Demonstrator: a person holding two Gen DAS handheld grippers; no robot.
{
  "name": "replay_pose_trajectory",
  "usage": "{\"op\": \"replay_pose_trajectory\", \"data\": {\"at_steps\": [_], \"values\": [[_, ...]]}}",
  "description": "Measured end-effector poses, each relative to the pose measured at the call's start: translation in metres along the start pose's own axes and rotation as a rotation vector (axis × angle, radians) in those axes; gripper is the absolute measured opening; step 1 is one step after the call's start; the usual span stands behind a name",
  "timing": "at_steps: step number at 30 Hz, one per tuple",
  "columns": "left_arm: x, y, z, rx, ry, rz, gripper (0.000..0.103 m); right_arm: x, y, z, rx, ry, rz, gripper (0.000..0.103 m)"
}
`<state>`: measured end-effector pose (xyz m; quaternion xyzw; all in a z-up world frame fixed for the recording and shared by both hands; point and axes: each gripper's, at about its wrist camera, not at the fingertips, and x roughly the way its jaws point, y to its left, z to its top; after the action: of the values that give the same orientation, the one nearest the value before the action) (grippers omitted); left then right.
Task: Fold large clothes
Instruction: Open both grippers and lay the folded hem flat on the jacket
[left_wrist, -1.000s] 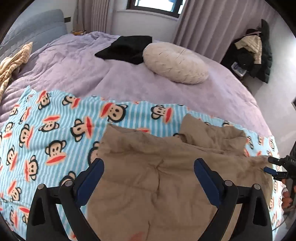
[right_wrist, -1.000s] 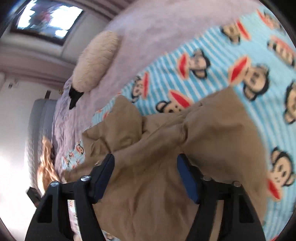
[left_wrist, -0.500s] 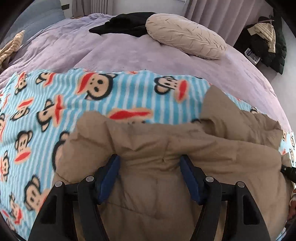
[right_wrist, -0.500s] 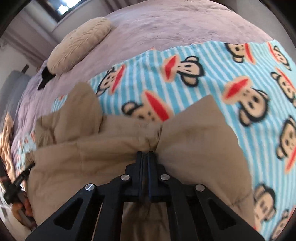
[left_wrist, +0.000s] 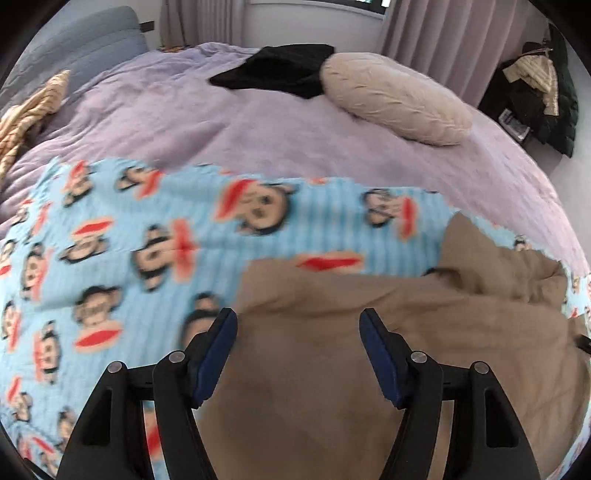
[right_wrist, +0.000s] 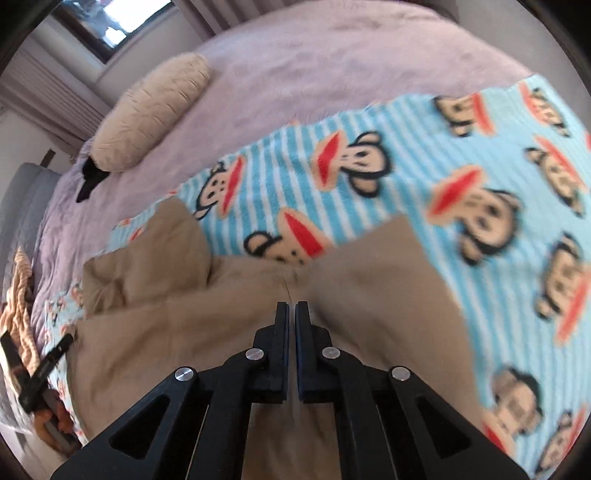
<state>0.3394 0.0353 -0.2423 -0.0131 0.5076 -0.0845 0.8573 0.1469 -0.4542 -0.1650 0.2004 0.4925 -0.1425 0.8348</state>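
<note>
Pinching the tan garment (right_wrist: 369, 295), right tongs (right_wrist: 291, 306); left tongs (left_wrist: 297, 321) agape

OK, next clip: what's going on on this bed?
A person with a handheld gripper in each hand is folding a tan padded garment spread on a monkey-print blanket on the bed. The right gripper is shut on a pinch of the garment's edge. The left gripper is open over the fabric, gripping nothing. A beige cushion lies further back.
</note>
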Motion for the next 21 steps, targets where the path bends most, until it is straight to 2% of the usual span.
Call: {"op": "replay_pose_trajectory", "data": {"at_steps": [2, 3, 4, 6, 8, 11, 16, 21], "values": [[0.011, 0.015, -0.007, -0.012, 0.048, 0.038, 0.070, -0.018, -0.010, -0.021, -0.002, -0.027, -0.047, 0.004], [0.018, 0.021, -0.011, -0.028, 0.069, 0.033, 0.072, -0.019, -0.015, -0.026, 0.010, -0.025, -0.057, 0.004], [0.025, 0.027, -0.015, -0.055, 0.086, 0.009, 0.077, -0.017, -0.023, -0.032, 0.028, -0.015, -0.063, 0.004], [0.033, 0.032, -0.017, -0.098, 0.096, 0.019, 0.082, -0.007, -0.036, -0.035, 0.068, 0.008, -0.049, 0.003], [0.030, 0.030, -0.016, -0.108, 0.100, 0.041, 0.082, 0.001, -0.040, -0.032, 0.099, 0.013, -0.042, 0.003], [0.009, 0.025, -0.014, -0.084, 0.099, 0.062, 0.082, -0.011, -0.033, -0.027, 0.126, 0.003, -0.050, 0.004], [-0.048, 0.017, -0.029, 0.011, 0.069, 0.053, 0.082, -0.051, -0.021, -0.044, 0.123, -0.032, 0.012, 0.004], [-0.083, 0.008, -0.065, 0.030, 0.140, 0.026, 0.082, -0.078, -0.019, -0.080, 0.179, -0.011, 0.064, 0.004]]}}
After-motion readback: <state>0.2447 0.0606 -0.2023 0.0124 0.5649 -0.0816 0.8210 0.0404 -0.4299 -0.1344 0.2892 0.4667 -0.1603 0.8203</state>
